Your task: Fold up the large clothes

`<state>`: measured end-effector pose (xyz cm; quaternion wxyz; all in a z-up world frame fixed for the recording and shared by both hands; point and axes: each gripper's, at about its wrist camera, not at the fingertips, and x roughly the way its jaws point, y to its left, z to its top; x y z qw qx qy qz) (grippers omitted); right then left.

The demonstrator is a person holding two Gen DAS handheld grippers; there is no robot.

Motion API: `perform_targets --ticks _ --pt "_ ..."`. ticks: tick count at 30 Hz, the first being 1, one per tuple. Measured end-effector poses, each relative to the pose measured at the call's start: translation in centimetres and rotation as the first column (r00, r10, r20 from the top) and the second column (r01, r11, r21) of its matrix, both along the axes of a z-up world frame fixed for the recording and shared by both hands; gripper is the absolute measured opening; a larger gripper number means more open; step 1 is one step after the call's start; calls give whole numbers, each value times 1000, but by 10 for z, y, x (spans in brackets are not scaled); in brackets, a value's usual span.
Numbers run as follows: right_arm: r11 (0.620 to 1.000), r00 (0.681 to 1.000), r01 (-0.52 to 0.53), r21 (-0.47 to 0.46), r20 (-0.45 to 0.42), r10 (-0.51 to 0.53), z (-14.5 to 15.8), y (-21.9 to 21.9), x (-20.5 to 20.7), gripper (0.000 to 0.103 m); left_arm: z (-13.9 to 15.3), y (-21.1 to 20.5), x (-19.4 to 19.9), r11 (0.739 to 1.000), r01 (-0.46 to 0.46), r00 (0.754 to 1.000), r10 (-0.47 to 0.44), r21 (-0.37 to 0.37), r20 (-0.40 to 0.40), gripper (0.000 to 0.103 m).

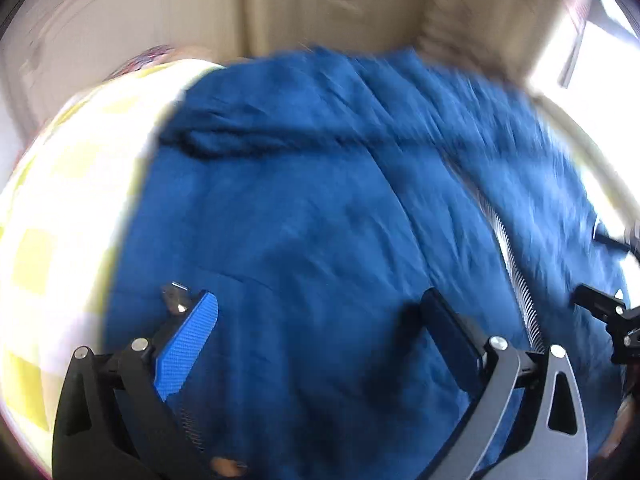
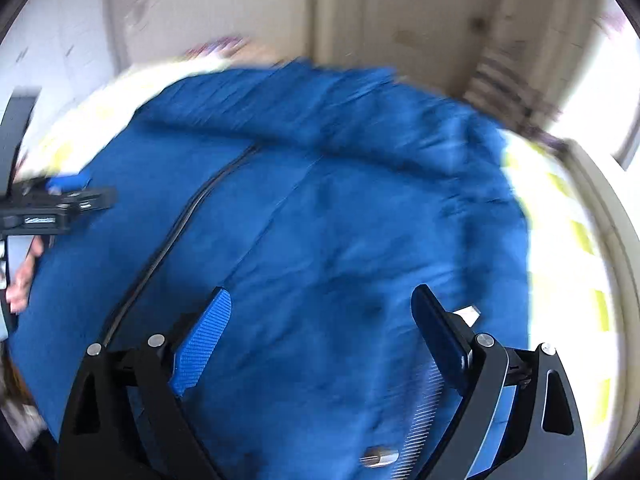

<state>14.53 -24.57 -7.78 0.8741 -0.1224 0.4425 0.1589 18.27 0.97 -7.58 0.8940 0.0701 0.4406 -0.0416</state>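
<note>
The blue jacket [image 1: 304,216] on the checked bed [image 1: 60,208] looked soft, thick and limp, best pinched at its hem, while the left gripper [image 1: 320,320] and right gripper [image 2: 320,316] hovered, jaws spread and empty.

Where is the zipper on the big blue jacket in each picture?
Left wrist view: the zipper runs down the right side of the blue jacket, just right of the left gripper.
Right wrist view: the zipper runs slanting down the left side, left of the right gripper.
Shared landmark: the yellow checked sheet under the jacket, seen at the left in one view and at the right in the other.
</note>
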Motion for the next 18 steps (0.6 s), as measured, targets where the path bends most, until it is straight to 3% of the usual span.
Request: perform_targets --ticks 2,4,7,11,13,16,18 --pt "1000 1000 14 13 -3 -14 2 -5 -3 88 0 -4 -2 1000 -3 1000 3 20 14 101" --pt "999 999 44 4 -18 -44 9 -9 -11 88 3 5 -1 1000 -18 1000 18 -20 -8 101" --pt "999 1000 -14 34 28 13 21 -19 -30 88 15 16 -26 998 -25 999 26 -53 32 101" --pt "997 997 -77 15 9 77 -1 -18 -52 89 -1 30 -46 999 -40 999 39 14 14 101" --pt "995 998 -65 77 15 64 -2 -29 -58 89 1 46 -45 994 -71 997 70 -78 -12 101" --pt "1000 1000 -16 22 25 15 11 -26 -67 89 11 47 -49 991 -125 992 126 -44 3 101" --pt "996 995 -75 42 73 71 24 -16 -86 89 24 33 -67 995 -42 998 46 -94 47 101"
